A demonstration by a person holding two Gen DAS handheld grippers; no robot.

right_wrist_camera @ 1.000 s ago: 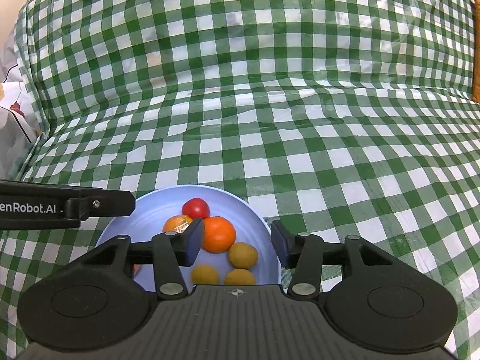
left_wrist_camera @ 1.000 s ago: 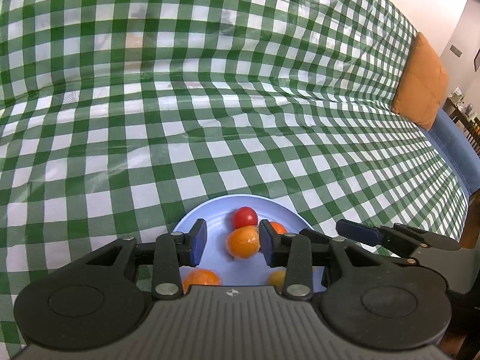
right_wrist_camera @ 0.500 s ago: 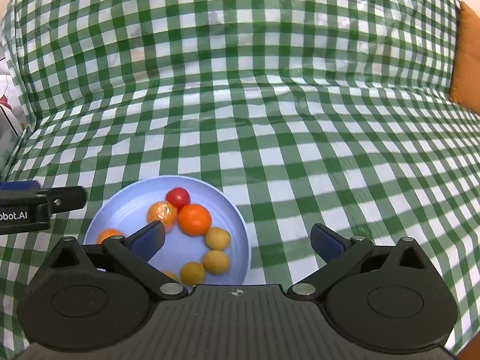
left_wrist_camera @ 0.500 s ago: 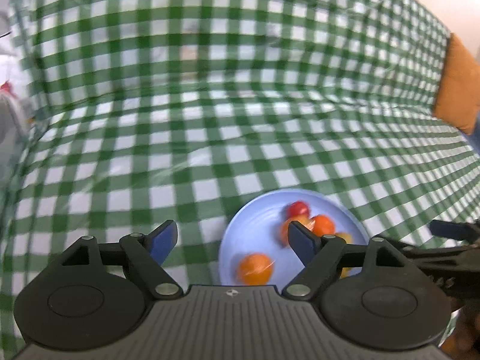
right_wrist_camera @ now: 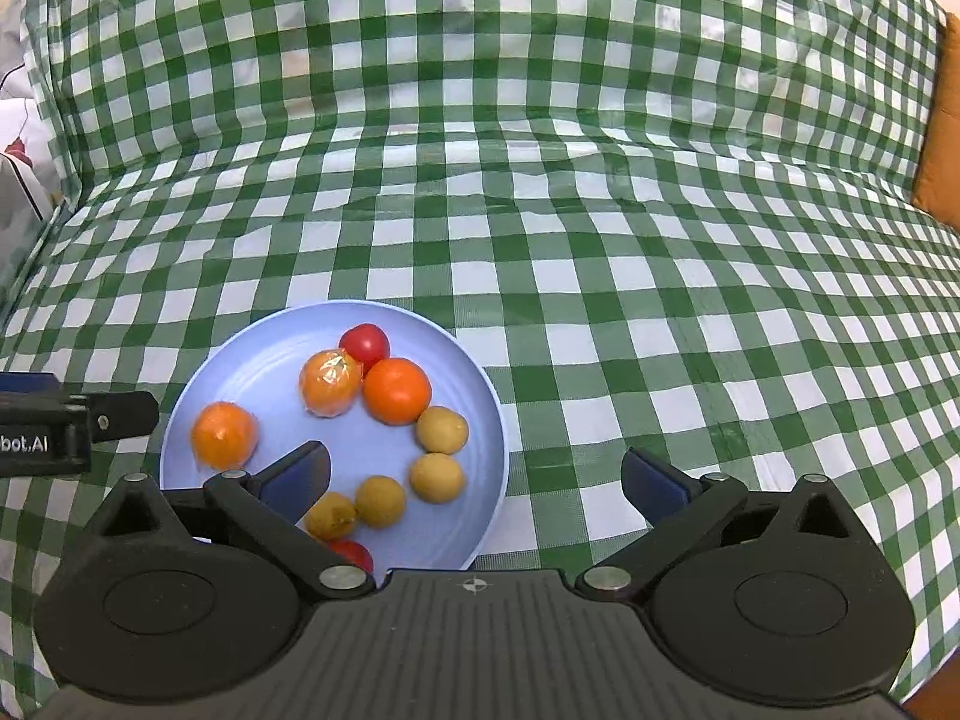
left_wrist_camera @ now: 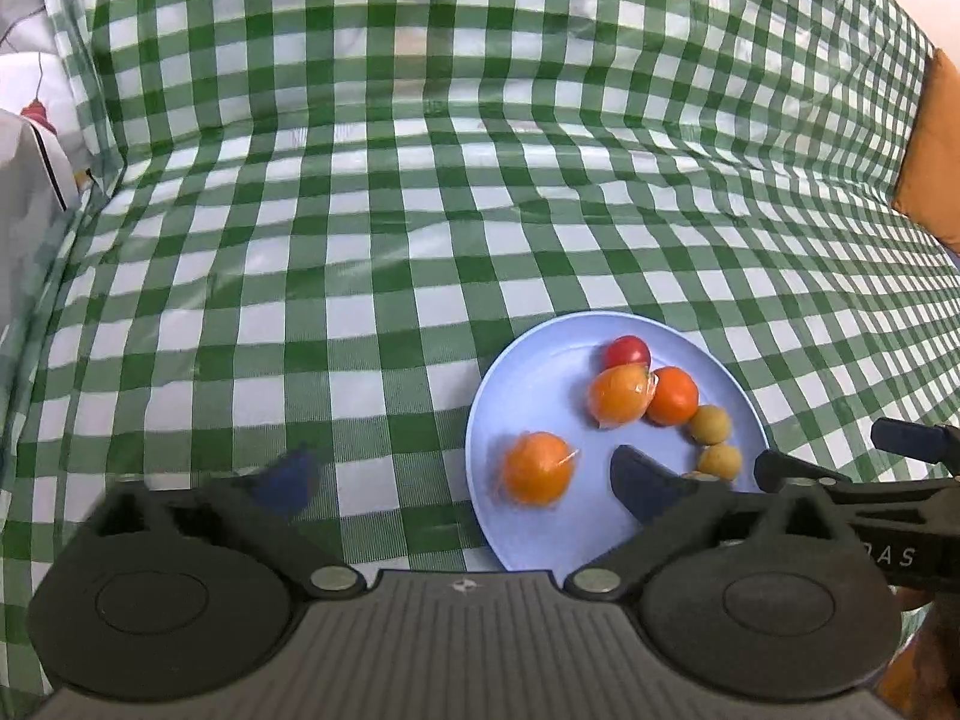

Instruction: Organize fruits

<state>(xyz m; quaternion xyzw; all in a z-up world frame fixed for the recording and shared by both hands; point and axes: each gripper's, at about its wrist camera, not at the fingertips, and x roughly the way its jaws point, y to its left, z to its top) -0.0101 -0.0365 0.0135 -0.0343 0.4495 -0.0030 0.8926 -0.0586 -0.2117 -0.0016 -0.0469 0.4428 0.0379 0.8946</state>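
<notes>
Change: left claw [left_wrist_camera: 462, 480] and right claw [right_wrist_camera: 477, 474], earlier narrower, now gape wide, empty.
Meaning: fruits sit released on plate [right_wrist_camera: 474, 396]; task looks near done.

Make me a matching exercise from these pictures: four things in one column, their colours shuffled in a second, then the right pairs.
Things
1. plate
2. cloth
3. cushion
4. small round fruit at the far edge of the plate

Colours
A. orange
B. red
C. pale blue
D. green and white checks

Pairs: 1-C, 2-D, 3-A, 4-B
</notes>
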